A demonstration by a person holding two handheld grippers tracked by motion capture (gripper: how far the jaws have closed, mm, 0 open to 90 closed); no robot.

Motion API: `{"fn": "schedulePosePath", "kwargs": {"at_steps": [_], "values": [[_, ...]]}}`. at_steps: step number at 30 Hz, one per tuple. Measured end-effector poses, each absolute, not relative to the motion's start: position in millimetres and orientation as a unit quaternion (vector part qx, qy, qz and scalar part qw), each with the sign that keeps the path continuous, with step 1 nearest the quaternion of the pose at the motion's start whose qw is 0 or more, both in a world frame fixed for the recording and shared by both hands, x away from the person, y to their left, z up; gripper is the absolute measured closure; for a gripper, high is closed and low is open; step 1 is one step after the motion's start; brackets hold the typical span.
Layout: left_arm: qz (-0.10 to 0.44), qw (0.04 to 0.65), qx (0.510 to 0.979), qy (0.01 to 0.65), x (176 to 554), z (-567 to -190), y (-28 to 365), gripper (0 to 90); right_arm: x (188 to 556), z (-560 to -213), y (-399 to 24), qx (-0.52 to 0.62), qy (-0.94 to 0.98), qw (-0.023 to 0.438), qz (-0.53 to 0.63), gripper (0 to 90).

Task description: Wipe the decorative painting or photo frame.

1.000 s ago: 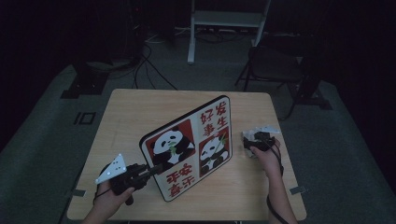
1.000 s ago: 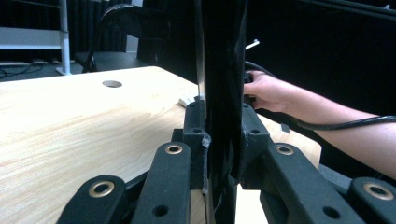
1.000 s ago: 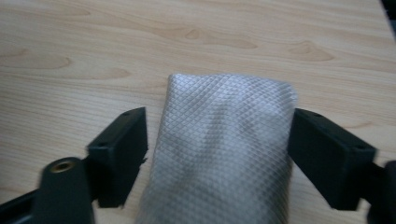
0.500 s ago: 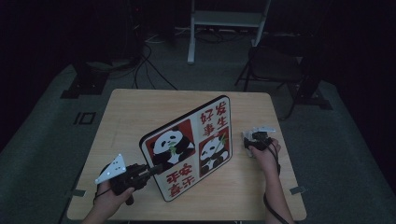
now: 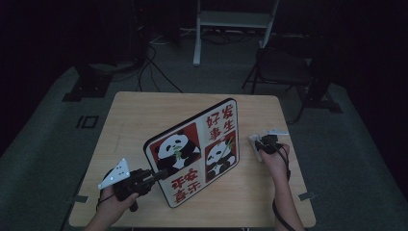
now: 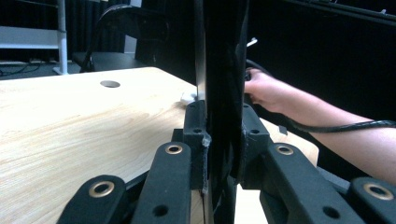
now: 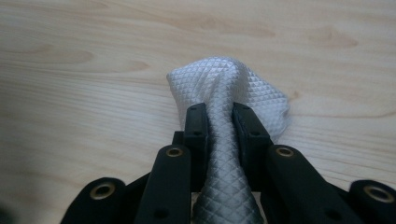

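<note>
One wooden table [image 5: 144, 120] carries two things in hand: one panda board [image 5: 195, 151] and one white cloth [image 7: 233, 88]. The left gripper [image 5: 159, 174] has its jaws clamped on the board's lower edge; in the left gripper view the dark board [image 6: 223, 70] rises straight up between the two pads, seen edge-on and standing upright. The board's face shows two pandas and two blocks of red characters. The right gripper [image 7: 219, 121] has just been closing its jaws, and the cloth now sits pinched between them, its quilted fabric bunched into a ridge that spreads out ahead of the jaw tips onto the tabletop. In the dim high view the right gripper [image 5: 262, 144] lies beside the board's right edge, probably not touching it.
</note>
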State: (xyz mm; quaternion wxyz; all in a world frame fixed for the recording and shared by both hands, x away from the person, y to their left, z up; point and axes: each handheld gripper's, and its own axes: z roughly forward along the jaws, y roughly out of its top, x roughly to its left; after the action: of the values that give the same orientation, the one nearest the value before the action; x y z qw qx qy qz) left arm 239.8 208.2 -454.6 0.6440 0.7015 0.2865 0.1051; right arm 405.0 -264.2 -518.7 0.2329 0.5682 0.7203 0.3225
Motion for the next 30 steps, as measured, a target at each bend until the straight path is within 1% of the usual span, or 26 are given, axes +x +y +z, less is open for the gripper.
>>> {"fn": "schedulePosePath", "kwargs": {"at_steps": [5, 8, 19, 24, 30], "values": [[0.104, 0.645, 0.701, 0.287, 240, -455, 208, 78.6, 392, -492, -266, 0.560, 0.706, 0.231, 0.367, 77.9], [0.105, 0.645, 0.701, 0.287, 240, -455, 208, 78.6, 383, -476, -267, 0.551, 0.701, 0.238, 0.385, 78.1], [0.106, 0.644, 0.702, 0.286, 240, -455, 208, 78.6, 358, -434, -270, 0.529, 0.676, 0.257, 0.444, 78.1], [0.107, 0.643, 0.702, 0.286, 239, -455, 208, 78.6, 346, -410, -263, 0.499, 0.677, 0.269, 0.469, 78.1], [0.107, 0.643, 0.702, 0.287, 239, -454, 207, 78.7, 332, -378, -246, 0.454, 0.671, 0.273, 0.519, 78.0]]}}
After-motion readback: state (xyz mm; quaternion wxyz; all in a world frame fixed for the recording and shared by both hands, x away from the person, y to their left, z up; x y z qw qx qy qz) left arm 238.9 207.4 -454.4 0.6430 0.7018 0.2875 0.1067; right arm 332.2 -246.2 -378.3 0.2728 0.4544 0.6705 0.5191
